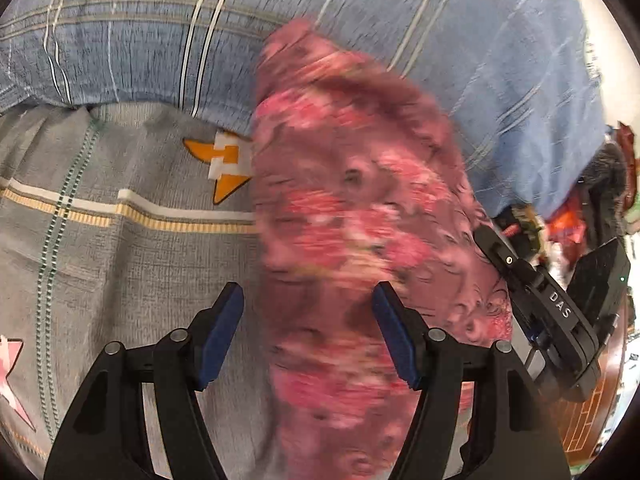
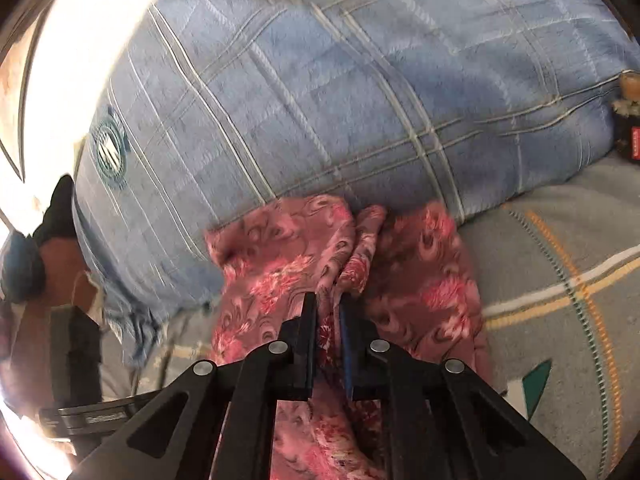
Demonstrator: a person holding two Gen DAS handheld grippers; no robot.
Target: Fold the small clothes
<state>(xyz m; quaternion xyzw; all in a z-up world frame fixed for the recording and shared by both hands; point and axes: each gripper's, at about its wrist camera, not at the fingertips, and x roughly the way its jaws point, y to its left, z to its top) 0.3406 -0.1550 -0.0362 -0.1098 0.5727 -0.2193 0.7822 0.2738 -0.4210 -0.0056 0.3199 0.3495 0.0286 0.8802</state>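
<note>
Pink floral garment [image 2: 280, 280]; blue plaid quilt [image 2: 340, 100]; grey striped sheet [image 1: 120, 240].

Blue plaid quilt [image 2: 320, 92] bunched on grey striped bedsheet [image 1: 120, 248].

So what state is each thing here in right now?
Pink cloth: bunched, lying on the bed against the quilt.
Right gripper: shut on a fold of the cloth.
Left gripper: open, cloth between its fingers, not pinched.
Blue quilt: heaped at the back.
Grey sheet: spread out, slightly wrinkled.
</note>
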